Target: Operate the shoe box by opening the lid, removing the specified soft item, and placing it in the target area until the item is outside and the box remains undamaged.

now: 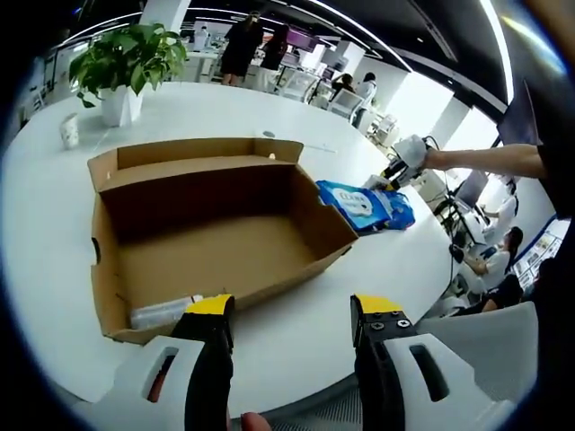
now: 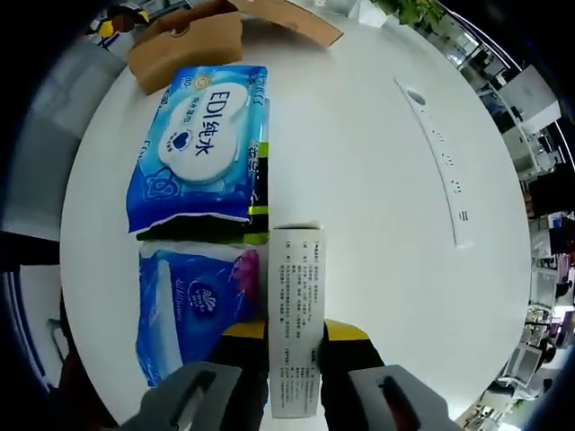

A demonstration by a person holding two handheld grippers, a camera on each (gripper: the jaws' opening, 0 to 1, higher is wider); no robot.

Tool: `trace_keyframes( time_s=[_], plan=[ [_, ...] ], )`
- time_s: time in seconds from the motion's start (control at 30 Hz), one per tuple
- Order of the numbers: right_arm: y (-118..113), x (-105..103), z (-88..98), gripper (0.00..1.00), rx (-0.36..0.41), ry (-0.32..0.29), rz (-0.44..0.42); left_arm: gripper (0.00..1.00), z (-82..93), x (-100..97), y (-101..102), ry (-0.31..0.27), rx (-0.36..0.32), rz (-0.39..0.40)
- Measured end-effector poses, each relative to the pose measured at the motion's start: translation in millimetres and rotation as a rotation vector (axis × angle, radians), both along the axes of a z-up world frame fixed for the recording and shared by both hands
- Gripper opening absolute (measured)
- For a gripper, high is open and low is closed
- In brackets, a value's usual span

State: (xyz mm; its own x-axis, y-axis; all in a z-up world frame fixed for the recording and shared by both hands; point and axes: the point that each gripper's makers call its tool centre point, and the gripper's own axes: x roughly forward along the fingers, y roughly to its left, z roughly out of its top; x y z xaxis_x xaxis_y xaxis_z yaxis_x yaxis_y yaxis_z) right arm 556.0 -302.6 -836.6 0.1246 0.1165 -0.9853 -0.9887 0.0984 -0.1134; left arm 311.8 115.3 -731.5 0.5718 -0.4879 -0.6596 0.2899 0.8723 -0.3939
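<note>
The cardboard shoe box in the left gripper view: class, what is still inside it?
The shoe box stands open; a clear plastic-wrapped item lies in its near corner, the rest of the floor bare. The left gripper partly covers that item, so what it is cannot be told.

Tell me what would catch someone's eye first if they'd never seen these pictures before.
Probably the open cardboard shoe box on the white table, nearly empty with a clear wrapped item in its near corner. Next, the bright blue wipes pack lying on the table beside the box, with a second blue pack next to it. The right gripper is clamped on a slim white printed carton.
</note>
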Motion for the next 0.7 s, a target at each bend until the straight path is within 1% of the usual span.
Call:
trace_keyframes(
  time_s=[0.23,0.43,0.7],
  plan=[
    [-6.6,-3.3,-0.3,0.17,-0.046,0.012,0.061,0.53,-1.7,-2.9,0.6,0.001,-0.004,0.004],
    [-7.2,-3.7,-1.1,0.17,-0.061,0.016,0.061,0.53,-3.8,-3.4,7.1,0.002,-0.006,0.013],
    [-8.5,-3.6,-2.4,0.17,-0.063,0.029,0.015,0.53,-5.6,-4.9,11.7,0.004,-0.008,0.024]
  ],
)
